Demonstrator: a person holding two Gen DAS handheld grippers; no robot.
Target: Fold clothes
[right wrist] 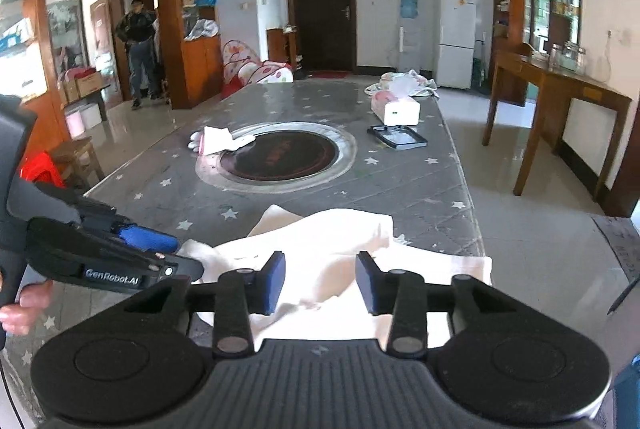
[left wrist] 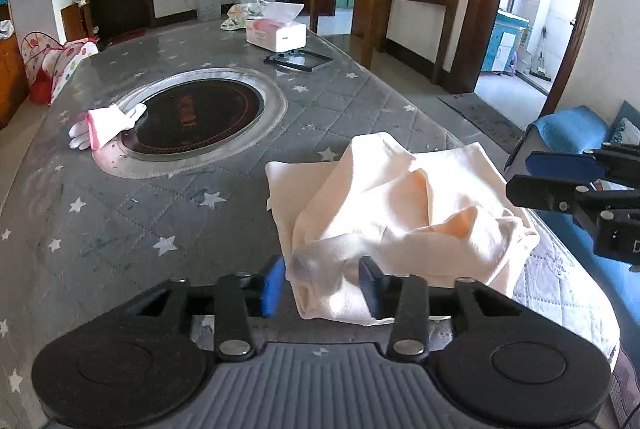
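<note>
The cream garment (left wrist: 400,213) lay bunched at the near end of the grey star-patterned table (left wrist: 120,221), a loose heap with folds piled toward my side and a flatter corner reaching away toward the round black hob (left wrist: 196,113) set in the middle. From my left gripper (left wrist: 326,283) the cloth sat straight ahead and slightly to the right, its near fold rising between the blue pads, which stood partly apart and did not seem to press on it. My right gripper (right wrist: 320,279) was likewise half spread, with the cloth spread under and between its pads but not pinched, as far as I could tell. The heap ran roughly across the table edge, from one gripper to the other, so I judged both hands equally near, each at its own end. I reckoned the next move called for taking a fresh hold of the near edge at both ends. Farther off, well clear of the work, sat a white glove (left wrist: 104,127), a tissue box (left wrist: 276,33) and a black tray (left wrist: 298,60).
</note>
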